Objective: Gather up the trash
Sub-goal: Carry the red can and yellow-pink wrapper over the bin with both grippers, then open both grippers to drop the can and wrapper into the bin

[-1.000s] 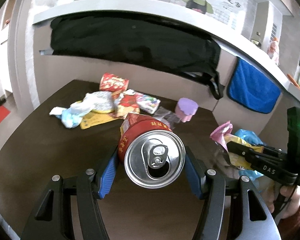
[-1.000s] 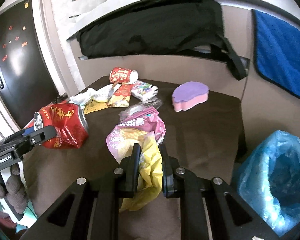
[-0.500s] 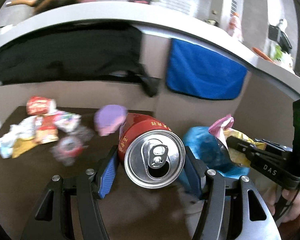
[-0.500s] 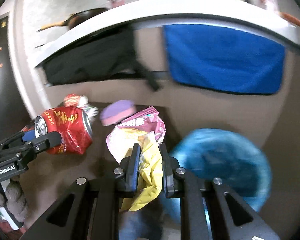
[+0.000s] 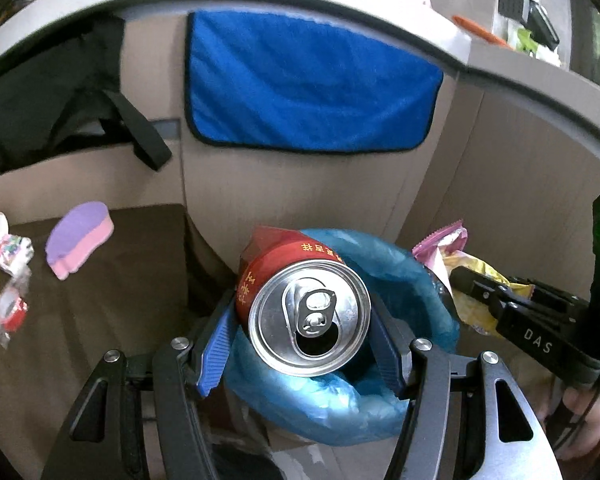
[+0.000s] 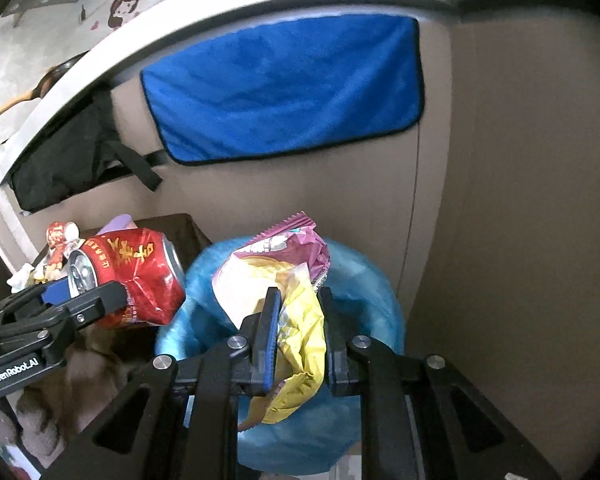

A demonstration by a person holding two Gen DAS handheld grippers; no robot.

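Left tongs [image 5: 308,316] grip red can [image 5: 300,304], opened end facing camera.

Inventory as seen, past count:
- Red drink can [image 5: 300,280]: one.
- Blue trash bag [image 5: 412,280]: one.
- Crumpled snack wrappers, pink and yellow [image 6: 296,280]: one bunch; the number of pieces could not be told.
- Purple-and-pink sponge [image 5: 80,240]: one.
- Blue towel [image 5: 308,88]: one.
- Black bag [image 5: 40,100]: one.
- Small wrappers on the bench [image 5: 4,264]: several, too jumbled to count.
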